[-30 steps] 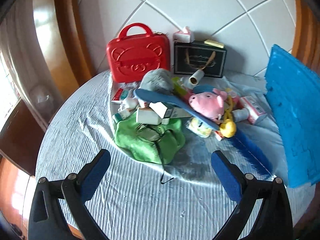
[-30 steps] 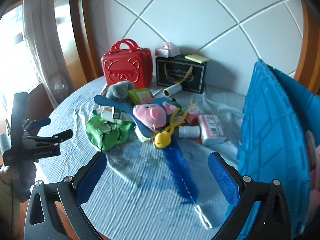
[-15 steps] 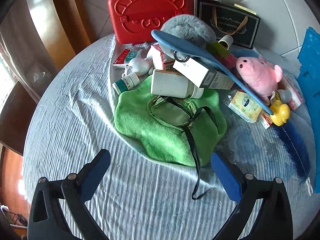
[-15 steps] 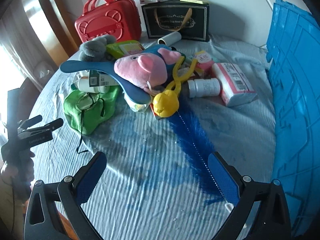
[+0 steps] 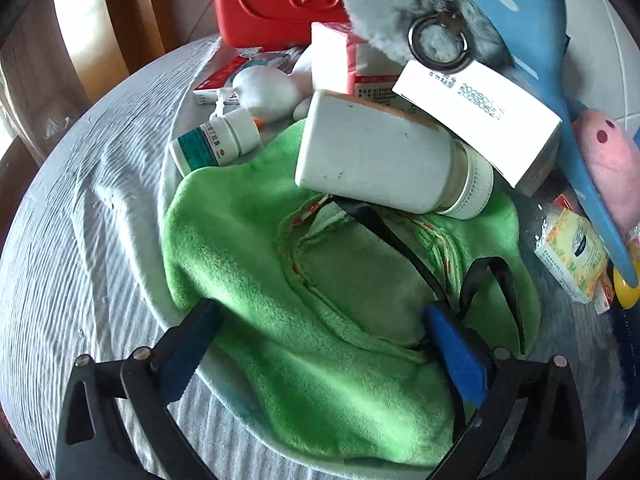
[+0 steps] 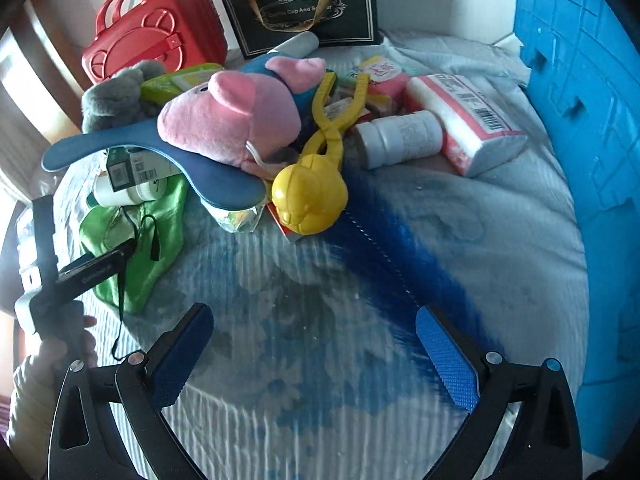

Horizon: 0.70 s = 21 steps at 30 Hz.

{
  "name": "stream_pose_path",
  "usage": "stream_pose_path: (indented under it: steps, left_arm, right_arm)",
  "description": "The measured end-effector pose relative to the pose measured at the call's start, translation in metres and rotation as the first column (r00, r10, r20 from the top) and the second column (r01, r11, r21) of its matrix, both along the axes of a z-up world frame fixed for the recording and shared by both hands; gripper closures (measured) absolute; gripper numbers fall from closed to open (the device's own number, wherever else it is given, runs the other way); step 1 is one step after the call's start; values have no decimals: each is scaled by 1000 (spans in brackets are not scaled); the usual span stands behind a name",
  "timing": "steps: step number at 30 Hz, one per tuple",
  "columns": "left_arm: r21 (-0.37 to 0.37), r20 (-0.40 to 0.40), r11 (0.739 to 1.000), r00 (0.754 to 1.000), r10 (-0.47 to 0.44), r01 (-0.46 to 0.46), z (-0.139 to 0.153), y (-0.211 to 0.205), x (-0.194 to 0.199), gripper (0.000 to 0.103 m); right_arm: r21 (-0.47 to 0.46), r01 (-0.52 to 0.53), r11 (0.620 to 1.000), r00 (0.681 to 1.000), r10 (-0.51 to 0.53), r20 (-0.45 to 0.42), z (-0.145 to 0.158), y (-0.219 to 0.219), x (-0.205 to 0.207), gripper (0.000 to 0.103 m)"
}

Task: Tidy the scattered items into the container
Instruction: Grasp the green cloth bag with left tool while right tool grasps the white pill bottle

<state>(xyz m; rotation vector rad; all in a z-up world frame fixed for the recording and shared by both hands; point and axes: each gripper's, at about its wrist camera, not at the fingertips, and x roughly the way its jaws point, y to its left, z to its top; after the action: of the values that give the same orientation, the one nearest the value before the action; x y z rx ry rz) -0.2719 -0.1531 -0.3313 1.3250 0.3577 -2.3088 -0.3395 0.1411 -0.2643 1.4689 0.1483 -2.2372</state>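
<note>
Over the pile, left gripper (image 5: 320,334) jaws straddle the green cloth (image 5: 280,280); right gripper (image 6: 314,344) jaws spread.

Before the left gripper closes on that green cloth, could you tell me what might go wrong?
1. The white bottle lies partly on the green cloth, with a white box leaning on it; pulling the cloth could topple both.
2. The black strap loops beside the open left gripper and might snag a finger.

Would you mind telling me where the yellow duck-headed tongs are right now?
In the right wrist view the yellow tongs lie mid-pile, their round head beside the pink pig plush, handles pointing back toward the white bottle, over the blue feather.
</note>
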Motion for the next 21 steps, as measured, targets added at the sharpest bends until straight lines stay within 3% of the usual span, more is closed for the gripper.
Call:
stream_pose_path:
  steps: [2, 4, 7, 10, 11, 12, 17, 21]
  left_arm:
    - [-2, -13, 999, 999, -50, 50, 4, 4, 1, 17]
    - [-7, -14, 994, 994, -105, 105, 11, 10, 4, 53]
    - [-28, -3, 993, 993, -115, 115, 20, 10, 14, 79]
    - [-33, -8, 995, 995, -95, 94, 31, -3, 29, 84]
    - [-51, -8, 995, 997, -81, 81, 36, -9, 34, 84]
    - [-73, -10, 995, 998, -69, 68, 41, -14, 40, 85]
    - [-163, -55, 986, 998, 23, -32, 70, -51, 72, 86]
    - [-127, -46, 989, 996, 71, -77, 68, -77, 96, 86]
  right_arm:
    - [8, 0, 1000, 1000, 0, -12, -3, -10, -1, 0]
    - [17, -14, 1000, 999, 14, -33, -1, -21, -1, 1]
    - [25, -69, 997, 993, 71, -91, 14, -44, 3, 14]
    - [34, -133, 990, 981, 137, -139, 29, -72, 5, 38]
    - [37, -157, 987, 976, 161, -148, 32, -83, 6, 51]
    - [37, -176, 984, 972, 180, -154, 34, -92, 6, 56]
    - [6, -259, 966, 953, 257, -160, 33, -138, 8, 58]
    - [44, -253, 966, 955, 257, -151, 19, -156, -1, 54]
